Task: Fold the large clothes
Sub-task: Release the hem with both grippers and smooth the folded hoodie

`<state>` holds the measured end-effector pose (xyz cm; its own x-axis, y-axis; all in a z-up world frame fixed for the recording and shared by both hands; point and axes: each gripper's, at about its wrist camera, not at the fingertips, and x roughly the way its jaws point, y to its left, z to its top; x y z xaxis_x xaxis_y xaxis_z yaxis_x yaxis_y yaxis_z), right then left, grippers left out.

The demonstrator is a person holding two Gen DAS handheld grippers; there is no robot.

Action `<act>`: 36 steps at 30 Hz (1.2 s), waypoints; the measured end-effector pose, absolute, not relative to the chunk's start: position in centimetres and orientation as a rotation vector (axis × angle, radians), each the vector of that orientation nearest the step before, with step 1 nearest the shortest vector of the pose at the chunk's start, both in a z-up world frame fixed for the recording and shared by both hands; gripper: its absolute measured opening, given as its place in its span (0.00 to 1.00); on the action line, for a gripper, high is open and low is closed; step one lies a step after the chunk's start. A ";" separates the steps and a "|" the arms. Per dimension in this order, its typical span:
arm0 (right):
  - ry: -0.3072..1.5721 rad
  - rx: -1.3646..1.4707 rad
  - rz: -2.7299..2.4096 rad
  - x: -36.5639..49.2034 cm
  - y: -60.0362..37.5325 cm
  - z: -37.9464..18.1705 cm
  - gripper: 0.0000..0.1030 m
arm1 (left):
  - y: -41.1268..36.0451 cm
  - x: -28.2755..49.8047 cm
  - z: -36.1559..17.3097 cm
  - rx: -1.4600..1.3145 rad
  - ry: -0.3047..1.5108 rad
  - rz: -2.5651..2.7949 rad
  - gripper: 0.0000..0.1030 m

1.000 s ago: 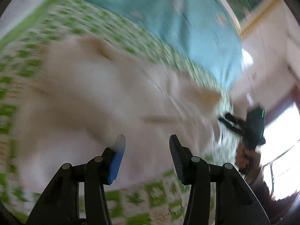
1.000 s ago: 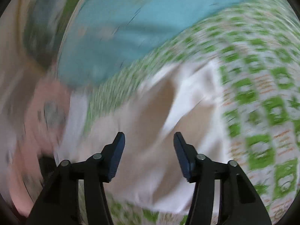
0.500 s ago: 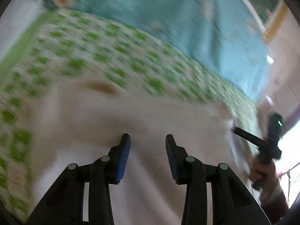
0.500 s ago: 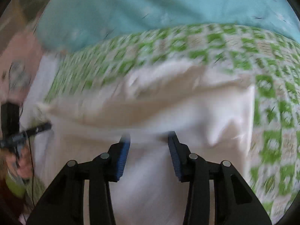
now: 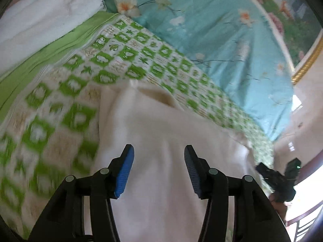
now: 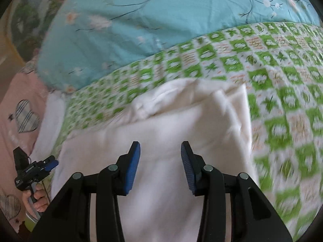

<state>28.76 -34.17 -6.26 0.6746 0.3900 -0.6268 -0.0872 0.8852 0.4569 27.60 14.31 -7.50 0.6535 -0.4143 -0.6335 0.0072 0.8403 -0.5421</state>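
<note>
A large cream-white garment [image 5: 161,133] lies folded over on a green-and-white checked bedsheet [image 5: 101,60]. My left gripper [image 5: 158,168] is open and empty, hovering over the garment's near part. My right gripper [image 6: 159,166] is also open and empty above the garment [image 6: 181,125], whose folded top layer shows a raised edge at the far side. Each gripper also shows at the edge of the other's view: the right one [image 5: 280,179] and the left one [image 6: 34,171], held by a hand.
A light blue floral duvet [image 5: 212,26] lies along the far side of the bed. A white pillow [image 5: 40,20] is at the far left. A pink sheet with heart patches [image 6: 22,117] lies at the left of the right wrist view.
Both grippers have swung over the garment and now hover above it. The garment lies flatter and folded over. The jaws have stayed open.
</note>
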 end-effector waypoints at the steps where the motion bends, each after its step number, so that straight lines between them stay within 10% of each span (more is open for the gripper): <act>1: 0.794 0.416 0.292 27.6 -33.7 -6.3 0.42 | 14.1 25.7 -7.2 -0.542 0.831 -0.274 0.53; 24: 0.865 0.446 0.426 21.3 -25.7 -9.1 0.41 | 12.3 17.7 -13.3 -0.789 0.915 -0.297 0.70; 28: 0.876 0.427 0.452 23.5 -23.4 -9.1 0.19 | 13.2 19.1 -13.2 -0.801 0.867 -0.239 0.70; 32: 0.878 0.399 0.494 26.0 -20.5 -8.9 0.10 | 13.6 20.2 -13.2 -0.788 0.852 -0.209 0.58; 36: 0.903 0.342 0.515 27.9 -17.2 -9.5 0.07 | 14.1 20.9 -13.5 -0.773 0.860 -0.207 0.15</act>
